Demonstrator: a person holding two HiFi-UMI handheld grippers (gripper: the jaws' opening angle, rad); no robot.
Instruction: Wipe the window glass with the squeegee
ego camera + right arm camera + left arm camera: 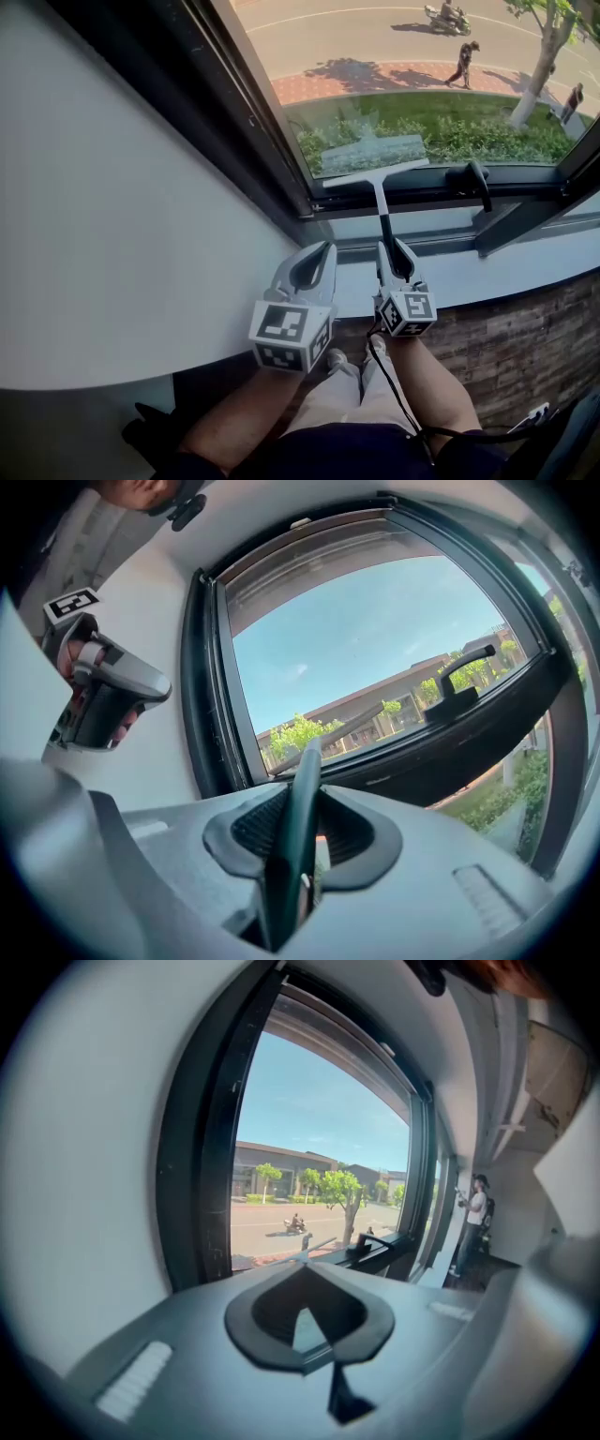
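Plain white wall [112,216] fills the head view from 7 to 10 o'clock, and one dark window frame [234,122] runs diagonally beside it. Through the single clear window glass pane [394,84] lie a street, a grass strip and one pale-trunked tree [544,56]. Two pedestrians [464,64] walk outside and one scooter rider [448,14] passes at 1 o'clock.

One squeegee with a pale blade and slim dark handle [380,192] sits low on the pane, its blade lying along the bottom edge of the glass. At 3 o'clock from the blade, one black lever window handle [472,178] rests on the frame.

Two grey grippers are in view, each carrying one cube with square markers. The right gripper [397,253] is at 6 o'clock from the blade, its jaws clamped on the squeegee's handle, which stands upright between the dark pads in the right gripper view. The left gripper [319,255] is at 9 o'clock from the right one, just beside it and apart from the squeegee. Its jaws are drawn together at the tips with nothing between them.

Below both runs a pale window sill [487,272], with dark plank-like cladding [525,328] beneath. In the left gripper view one person [476,1218] stands indoors at 3 o'clock.
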